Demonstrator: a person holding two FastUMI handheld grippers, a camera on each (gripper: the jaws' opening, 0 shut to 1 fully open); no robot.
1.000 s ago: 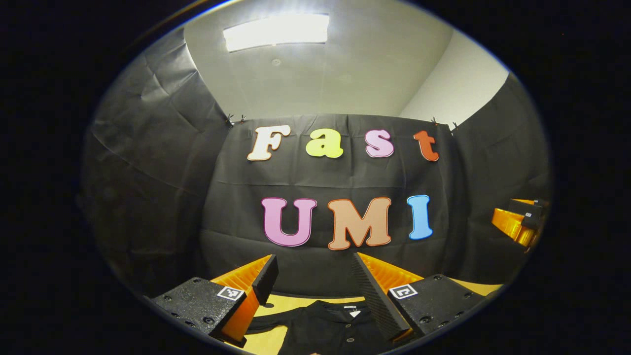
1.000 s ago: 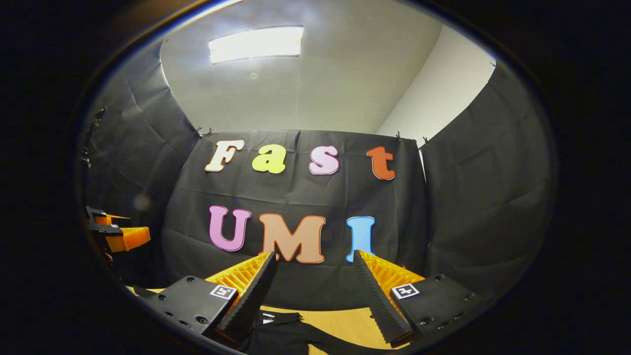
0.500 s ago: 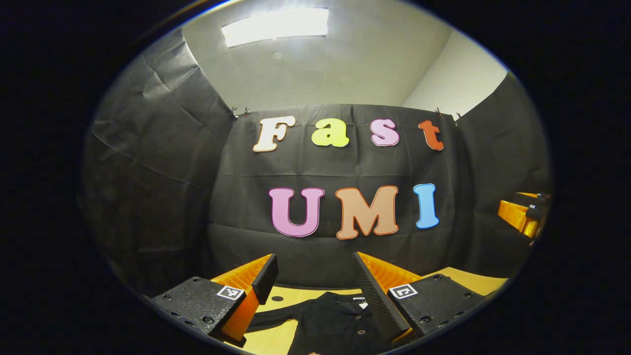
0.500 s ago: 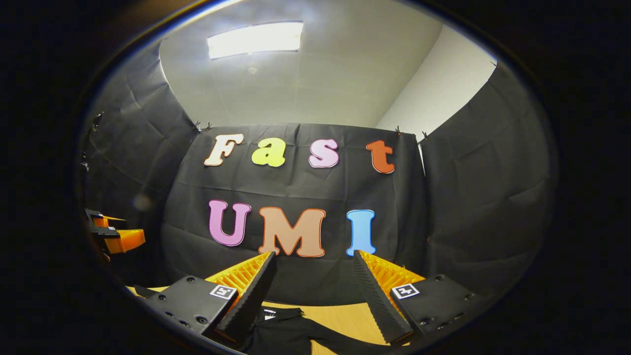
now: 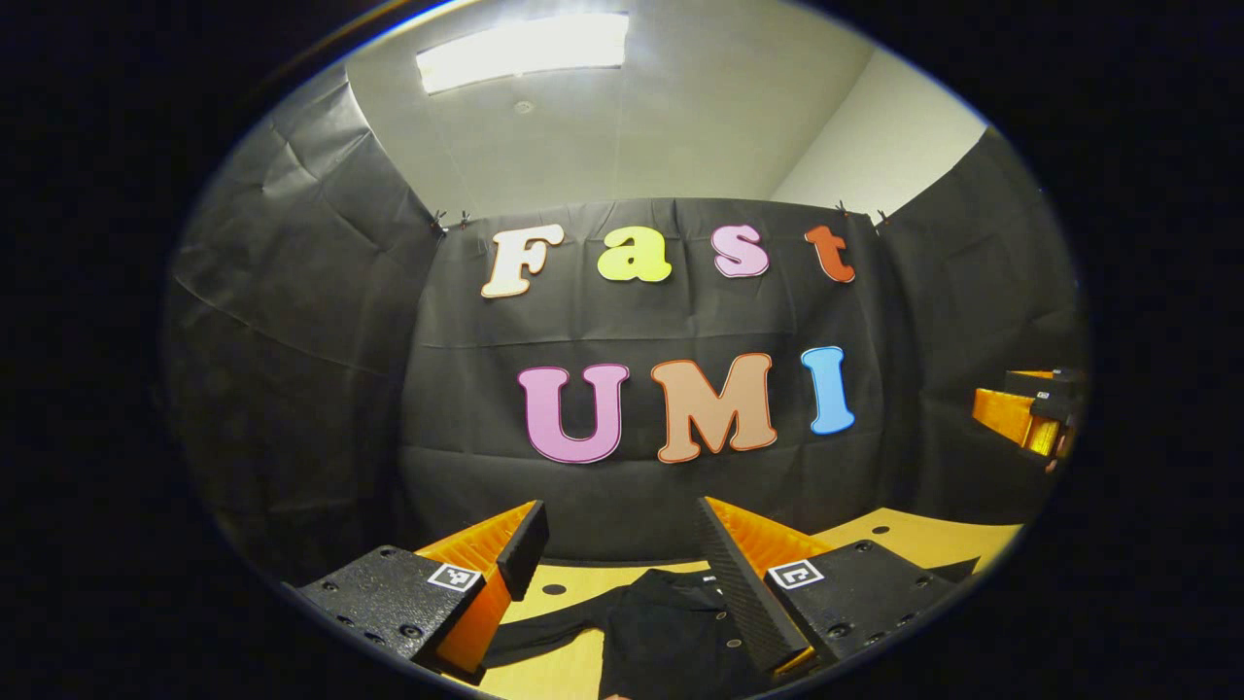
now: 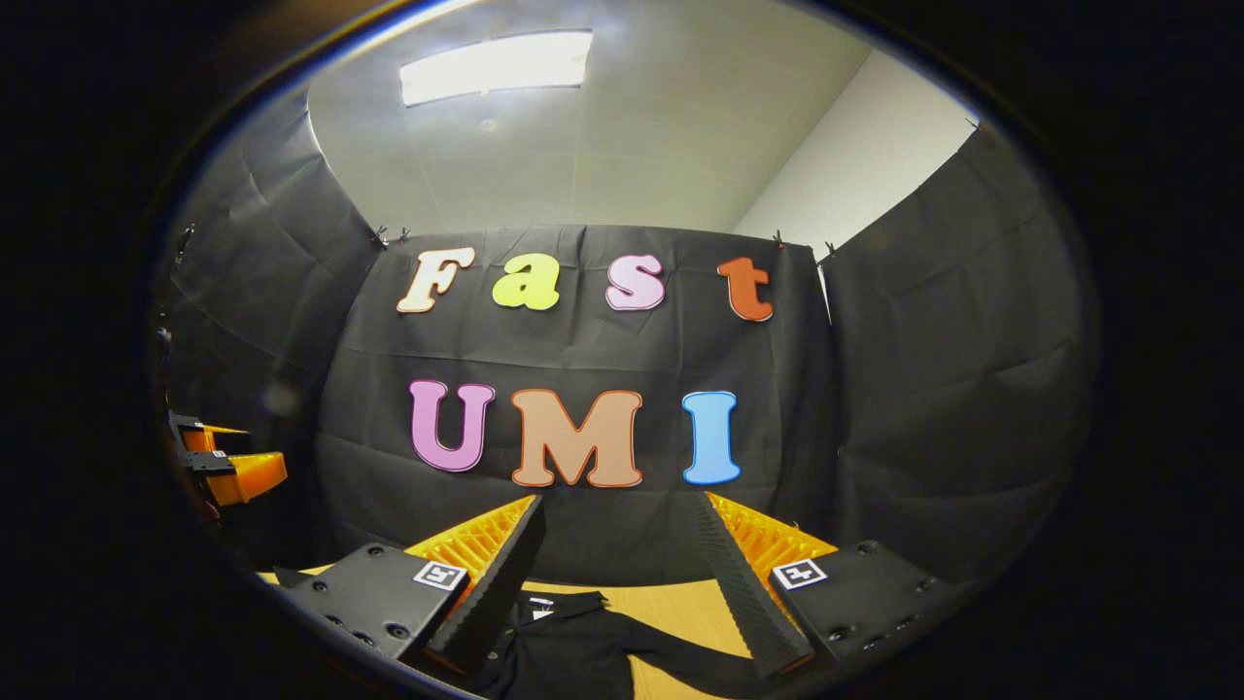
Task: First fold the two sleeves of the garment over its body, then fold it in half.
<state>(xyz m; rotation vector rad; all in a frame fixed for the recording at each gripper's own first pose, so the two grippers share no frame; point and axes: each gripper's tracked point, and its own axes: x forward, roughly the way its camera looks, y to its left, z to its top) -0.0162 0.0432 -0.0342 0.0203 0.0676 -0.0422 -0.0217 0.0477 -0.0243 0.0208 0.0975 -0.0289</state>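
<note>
**Both grippers raised over a black garment**

Left gripper (image 5: pixel 622 544): jaws spread wide, pinching nothing, held above the worktop (image 5: pixel 904 535). Below and between its fingers, a black garment (image 5: pixel 671 632) lying flat on the wood, collar toward the back wall, one sleeve (image 5: pixel 530 637) stretched out to the left. Right gripper (image 6: pixel 617 544): jaws likewise spread, gripping nothing, hanging over the garment's other sleeve (image 6: pixel 680 656), which runs out rightward across the wood. Overhead, a lit ceiling lamp (image 6: pixel 496 66).
</note>
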